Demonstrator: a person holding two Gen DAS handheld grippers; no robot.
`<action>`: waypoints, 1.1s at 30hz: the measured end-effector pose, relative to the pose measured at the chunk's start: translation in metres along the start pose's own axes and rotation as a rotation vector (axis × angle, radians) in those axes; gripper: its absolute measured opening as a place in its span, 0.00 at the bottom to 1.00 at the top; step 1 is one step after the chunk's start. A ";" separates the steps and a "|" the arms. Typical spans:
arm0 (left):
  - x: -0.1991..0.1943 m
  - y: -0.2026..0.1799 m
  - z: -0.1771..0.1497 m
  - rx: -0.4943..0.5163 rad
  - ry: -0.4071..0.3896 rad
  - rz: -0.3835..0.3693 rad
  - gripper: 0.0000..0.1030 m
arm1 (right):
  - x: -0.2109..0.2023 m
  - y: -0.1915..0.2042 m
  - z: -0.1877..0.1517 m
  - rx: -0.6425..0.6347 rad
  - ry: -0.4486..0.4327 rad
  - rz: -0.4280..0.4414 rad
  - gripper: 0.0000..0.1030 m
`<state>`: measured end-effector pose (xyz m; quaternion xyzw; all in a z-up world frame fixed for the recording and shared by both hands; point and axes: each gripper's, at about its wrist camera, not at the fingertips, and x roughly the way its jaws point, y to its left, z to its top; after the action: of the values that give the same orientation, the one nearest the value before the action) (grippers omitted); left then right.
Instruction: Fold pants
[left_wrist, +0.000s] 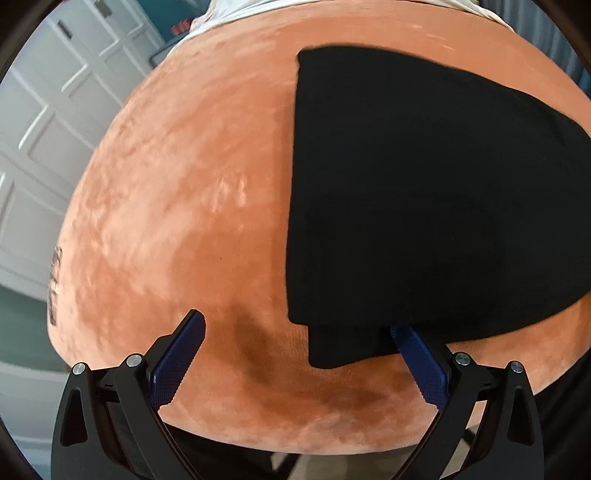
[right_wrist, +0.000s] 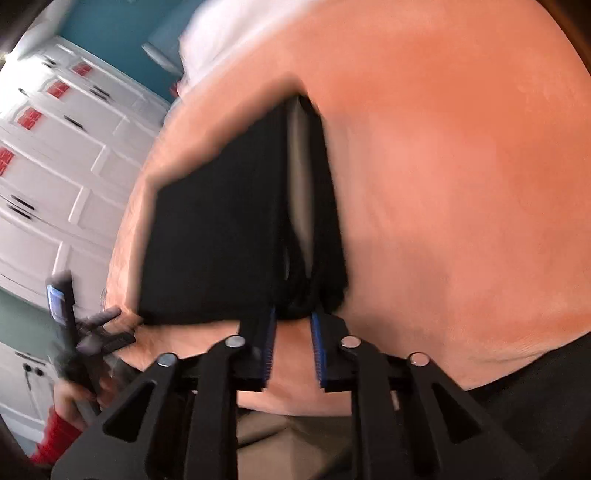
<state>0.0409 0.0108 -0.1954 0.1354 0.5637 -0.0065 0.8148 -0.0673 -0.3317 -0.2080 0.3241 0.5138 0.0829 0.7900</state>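
Black pants (left_wrist: 424, 192) lie folded into a thick block on an orange plush blanket (left_wrist: 184, 206). My left gripper (left_wrist: 295, 326) stands wide open at the block's near left corner. Its right finger (left_wrist: 417, 354) is tucked under the lower layer's edge and its left finger (left_wrist: 181, 350) rests over bare blanket. In the right wrist view the pants (right_wrist: 214, 240) show a grey inner lining along their right side. My right gripper (right_wrist: 293, 314) is narrowed onto a bunch of the near edge, with black fabric filling the gap between its pads.
White panelled cupboard doors (left_wrist: 55, 129) stand to the left of the bed. White bedding (right_wrist: 229, 33) lies at the far end. A hand with a red sleeve (right_wrist: 55, 421) holds the left gripper's handle at the lower left. The blanket's near edge (left_wrist: 295, 443) drops off below the grippers.
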 end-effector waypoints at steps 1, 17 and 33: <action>-0.002 0.001 0.001 0.000 -0.001 -0.001 0.95 | -0.008 -0.005 -0.002 0.053 -0.003 0.060 0.19; -0.064 -0.048 0.045 0.075 -0.124 0.039 0.94 | -0.018 0.030 0.081 -0.236 -0.122 -0.024 0.20; -0.038 -0.081 0.041 0.151 -0.041 0.072 0.95 | -0.024 0.031 0.088 -0.223 -0.059 0.134 0.06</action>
<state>0.0518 -0.0824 -0.1646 0.2163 0.5395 -0.0225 0.8134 0.0039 -0.3563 -0.1483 0.2701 0.4552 0.1825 0.8286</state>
